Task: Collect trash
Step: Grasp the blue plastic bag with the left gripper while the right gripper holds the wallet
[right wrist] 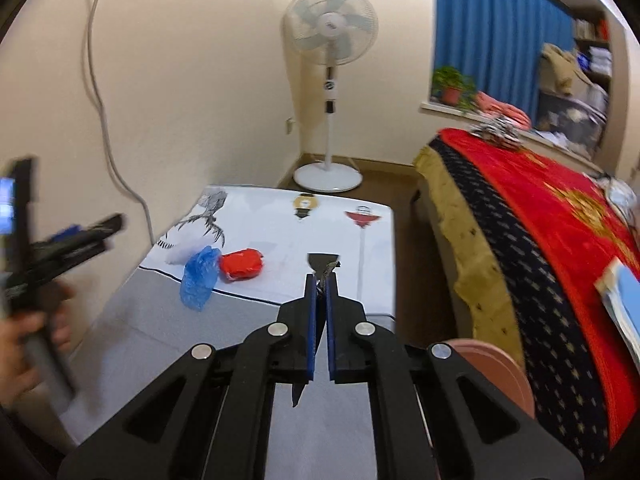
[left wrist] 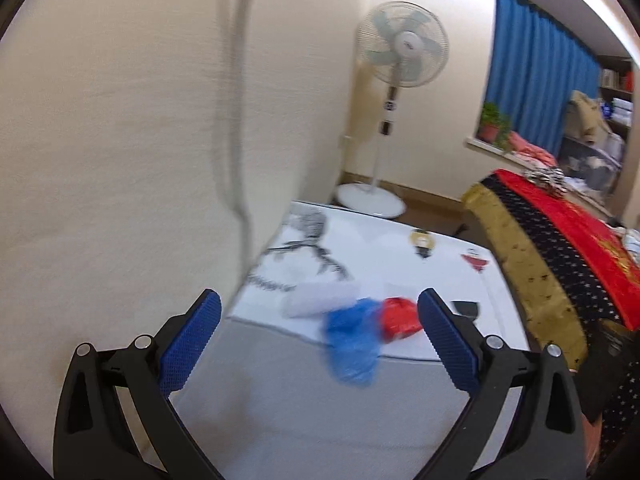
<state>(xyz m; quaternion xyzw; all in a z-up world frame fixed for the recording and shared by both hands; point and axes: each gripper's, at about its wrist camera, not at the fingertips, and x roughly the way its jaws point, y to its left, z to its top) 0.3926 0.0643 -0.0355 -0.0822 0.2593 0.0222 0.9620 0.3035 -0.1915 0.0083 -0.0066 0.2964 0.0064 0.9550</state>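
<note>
A crumpled blue plastic bag (left wrist: 352,344) (right wrist: 199,278), a red plastic bag (left wrist: 400,318) (right wrist: 241,265) and a white plastic wrapper (left wrist: 318,300) (right wrist: 184,250) lie together on a white table (left wrist: 400,252) (right wrist: 280,236). My left gripper (left wrist: 320,340) is open and empty, held above the table's near part with the bags ahead between its blue pads; it shows blurred at the left of the right wrist view (right wrist: 80,236). My right gripper (right wrist: 320,280) is shut on a thin dark scrap (right wrist: 326,270), above the table's near right side.
A dark flat piece (right wrist: 322,258) (left wrist: 466,307) lies on the table right of the red bag. A standing fan (right wrist: 330,80) is in the corner. A bed with red and dark covers (right wrist: 540,240) runs along the right. A cable (right wrist: 100,100) hangs on the left wall.
</note>
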